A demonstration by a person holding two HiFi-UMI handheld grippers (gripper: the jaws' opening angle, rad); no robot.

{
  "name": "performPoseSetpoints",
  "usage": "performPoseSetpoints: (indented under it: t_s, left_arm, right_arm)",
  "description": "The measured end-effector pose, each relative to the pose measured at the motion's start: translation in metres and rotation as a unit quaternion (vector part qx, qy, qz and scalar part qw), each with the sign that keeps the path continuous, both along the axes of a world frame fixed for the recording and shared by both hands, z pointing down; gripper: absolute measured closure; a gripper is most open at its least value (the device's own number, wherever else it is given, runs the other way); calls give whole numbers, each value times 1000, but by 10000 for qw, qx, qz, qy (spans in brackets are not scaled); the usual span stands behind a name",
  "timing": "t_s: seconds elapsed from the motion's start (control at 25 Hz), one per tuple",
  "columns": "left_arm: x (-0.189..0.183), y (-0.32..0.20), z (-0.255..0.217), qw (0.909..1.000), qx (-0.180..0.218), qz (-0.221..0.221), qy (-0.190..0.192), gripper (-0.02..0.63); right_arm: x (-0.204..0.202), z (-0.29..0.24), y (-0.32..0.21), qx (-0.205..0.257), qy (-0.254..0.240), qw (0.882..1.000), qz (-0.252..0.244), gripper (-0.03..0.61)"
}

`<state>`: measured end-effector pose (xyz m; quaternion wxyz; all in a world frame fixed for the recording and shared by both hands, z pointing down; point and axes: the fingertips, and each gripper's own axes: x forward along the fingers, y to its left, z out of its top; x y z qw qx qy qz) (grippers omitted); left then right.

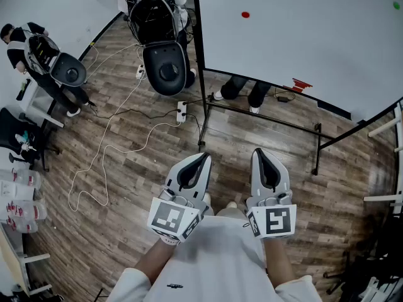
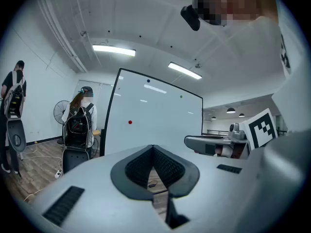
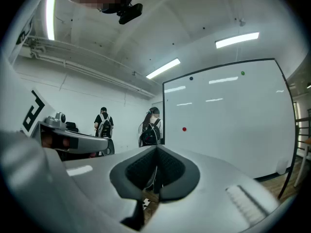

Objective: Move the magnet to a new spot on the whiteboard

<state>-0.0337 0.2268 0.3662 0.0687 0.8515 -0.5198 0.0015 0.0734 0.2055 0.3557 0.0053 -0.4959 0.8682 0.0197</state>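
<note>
**Magnet on the board, both grippers clenched empty**

Head view: the red magnet (image 1: 245,14), a small round disc with no long axis to tell, sits on the left part of the smooth white whiteboard (image 1: 302,43). It is well apart from the left gripper (image 1: 203,159) and right gripper (image 1: 259,154).

Left gripper view: ribbed black pads meet, holding nothing.

Right gripper view: likewise clenched, empty.
</note>
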Motion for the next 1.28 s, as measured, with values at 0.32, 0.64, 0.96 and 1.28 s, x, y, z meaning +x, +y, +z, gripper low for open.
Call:
performPoseSetpoints:
  t_s: [0.32, 0.64, 0.96, 1.28]
  left_arm:
    - [25, -4, -3, 10000, -23, -49, -55, 612]
    - [46, -8, 2, 9998, -107, -155, -78, 612]
    - [65, -13, 14, 9996, -172, -183, -108, 612]
    - [62, -69, 9, 9999, -74, -135, 5, 612]
  right_arm:
    - [21, -5, -7, 66, -73, 9999, -89, 583]
    - [42, -1, -7, 147, -78, 9996, -241, 583]
    - [71, 17, -17, 106, -120, 9998, -135, 583]
    - [56, 19, -67, 139, 117, 9992, -350, 583]
